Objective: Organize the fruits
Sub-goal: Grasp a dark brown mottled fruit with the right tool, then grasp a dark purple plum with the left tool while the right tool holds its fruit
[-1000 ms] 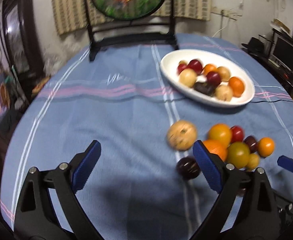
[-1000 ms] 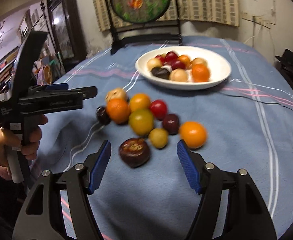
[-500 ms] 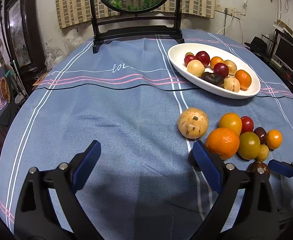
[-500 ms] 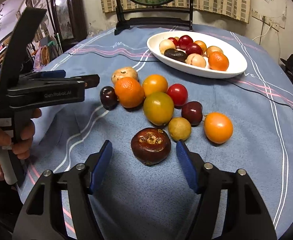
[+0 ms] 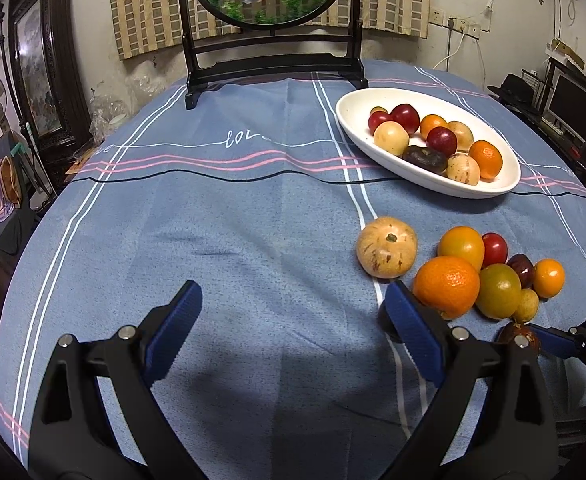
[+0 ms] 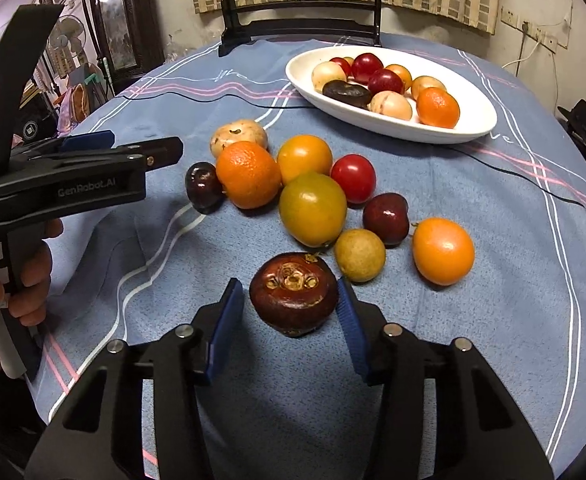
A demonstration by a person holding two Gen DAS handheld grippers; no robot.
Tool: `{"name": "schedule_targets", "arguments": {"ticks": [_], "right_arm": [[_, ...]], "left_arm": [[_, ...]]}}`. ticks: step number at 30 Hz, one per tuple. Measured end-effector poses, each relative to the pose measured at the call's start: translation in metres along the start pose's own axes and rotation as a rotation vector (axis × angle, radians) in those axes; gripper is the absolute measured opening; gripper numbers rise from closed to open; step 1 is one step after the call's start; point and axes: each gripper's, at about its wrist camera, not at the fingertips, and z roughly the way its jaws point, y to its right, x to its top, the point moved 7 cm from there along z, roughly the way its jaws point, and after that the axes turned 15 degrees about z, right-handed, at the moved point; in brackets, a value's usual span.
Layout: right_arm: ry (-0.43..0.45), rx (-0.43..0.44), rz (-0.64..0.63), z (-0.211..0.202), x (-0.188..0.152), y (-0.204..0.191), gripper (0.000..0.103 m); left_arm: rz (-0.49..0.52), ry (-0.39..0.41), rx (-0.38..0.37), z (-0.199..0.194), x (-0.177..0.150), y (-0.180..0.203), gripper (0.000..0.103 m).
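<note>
A round table under a blue striped cloth (image 5: 221, 216) fills a cluttered room; a framed goldfish screen (image 5: 271, 12) stands at its far edge. A white oval dish (image 6: 473, 120) already holds several fruits, and loose fruits cluster nearer, an orange (image 6: 248, 174) and a greenish fruit (image 6: 313, 209) among them. The dark brown fruit (image 6: 294, 294) lies between the closing jaws of the right gripper (image 6: 289, 328), the right pad touching, the left just clear. The left gripper (image 5: 289, 336), in a hand (image 6: 17, 284), hangs wide and empty.
</note>
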Motion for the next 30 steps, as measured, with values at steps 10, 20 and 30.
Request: {"name": "schedule_targets", "arguments": {"ticks": [10, 20, 30], "right_arm": [[0.018, 0.001, 0.019, -0.007, -0.003, 0.005, 0.043], [0.117, 0.1, 0.066, -0.034, -0.003, 0.016, 0.043], [0.12, 0.137, 0.094, -0.036, -0.003, 0.018, 0.043]], "left_arm": [[0.003, -0.002, 0.0, -0.001, -0.003, -0.003, 0.095], [0.087, 0.028, -0.117, -0.007, -0.014, 0.01, 0.094], [0.306, 0.028, -0.193, 0.004, -0.004, 0.05, 0.073]]}}
